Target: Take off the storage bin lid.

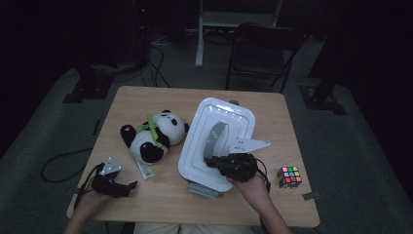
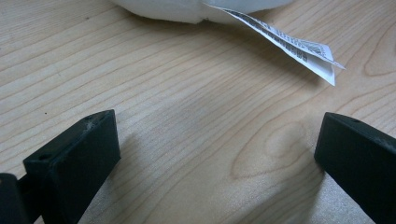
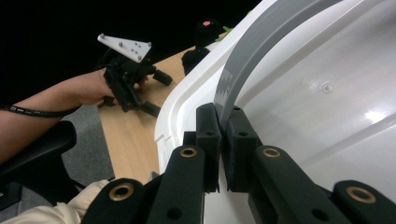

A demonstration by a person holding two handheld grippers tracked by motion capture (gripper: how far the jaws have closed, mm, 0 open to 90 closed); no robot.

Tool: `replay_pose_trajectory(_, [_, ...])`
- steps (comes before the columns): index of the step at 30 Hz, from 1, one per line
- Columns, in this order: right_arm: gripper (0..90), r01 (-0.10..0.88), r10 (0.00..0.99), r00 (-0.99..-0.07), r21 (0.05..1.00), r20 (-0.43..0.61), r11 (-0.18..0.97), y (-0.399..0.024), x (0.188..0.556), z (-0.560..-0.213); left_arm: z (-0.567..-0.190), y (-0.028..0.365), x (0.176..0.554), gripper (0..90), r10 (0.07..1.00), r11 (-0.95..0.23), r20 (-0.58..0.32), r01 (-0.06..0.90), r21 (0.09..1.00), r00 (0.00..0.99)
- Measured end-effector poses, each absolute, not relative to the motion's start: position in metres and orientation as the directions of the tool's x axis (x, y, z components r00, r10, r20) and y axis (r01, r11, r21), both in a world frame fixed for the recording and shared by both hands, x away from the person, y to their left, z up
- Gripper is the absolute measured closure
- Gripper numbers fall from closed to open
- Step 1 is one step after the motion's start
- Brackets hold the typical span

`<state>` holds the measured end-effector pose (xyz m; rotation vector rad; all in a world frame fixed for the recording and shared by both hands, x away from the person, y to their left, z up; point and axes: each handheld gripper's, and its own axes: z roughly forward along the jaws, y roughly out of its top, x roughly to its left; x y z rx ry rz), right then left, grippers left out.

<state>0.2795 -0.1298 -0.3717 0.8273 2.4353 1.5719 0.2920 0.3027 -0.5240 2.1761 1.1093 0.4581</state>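
The right gripper (image 1: 223,162) has its two black jaws pressed tight on the near end of the grey handle (image 1: 215,137) that arches over the white lid (image 1: 197,151); in the right gripper view (image 3: 223,140) the handle's thin edge runs straight down between the pads, with no gap to either side. The lid is tilted, its near edge resting on a grey base (image 1: 207,189) close to the near side of the wooden table (image 1: 160,200), right of centre, and its far end reaching toward the table's far edge. The right hand (image 1: 251,184) comes in from the near edge behind the gripper. The left gripper (image 1: 127,186) sits low at the near left corner, held by the left hand (image 1: 92,195); its jaws stand wide apart over bare wood in the left gripper view (image 2: 217,154) and hold nothing. Just beyond them lies a white printed tag (image 2: 289,44) attached to the plush panda (image 1: 153,135), which lies on its back left of the lid. A colourful puzzle cube (image 1: 289,177) sits near the table's right edge, well apart from the lid.
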Motion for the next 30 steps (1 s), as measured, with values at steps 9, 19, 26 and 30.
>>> replay_pose_trajectory(9, [86.5, 0.349, 0.543, -0.825, 0.899, 0.160, 0.265, -0.147, 0.283, -0.354, -0.524, 0.302, 0.292, 0.7, 0.815, -0.430, 0.014, 0.590, 0.683, 0.579])
replay_pose_trajectory(19, [86.5, 0.338, 0.601, -0.787, 0.912, 0.139, 0.233, -0.168, 0.299, -0.338, -0.524, 0.302, 0.292, 0.7, 0.815, -0.431, 0.014, 0.590, 0.683, 0.579])
replay_pose_trajectory(26, [86.4, 0.351, 0.631, -0.762, 0.911, 0.143, 0.217, -0.183, 0.312, -0.335, -0.524, 0.303, 0.292, 0.7, 0.815, -0.431, 0.013, 0.591, 0.682, 0.579])
replay_pose_trajectory(30, [86.5, 0.361, 0.652, -0.743, 0.911, 0.153, 0.198, -0.195, 0.320, -0.333, -0.524, 0.303, 0.292, 0.7, 0.815, -0.431, 0.013, 0.591, 0.682, 0.579])
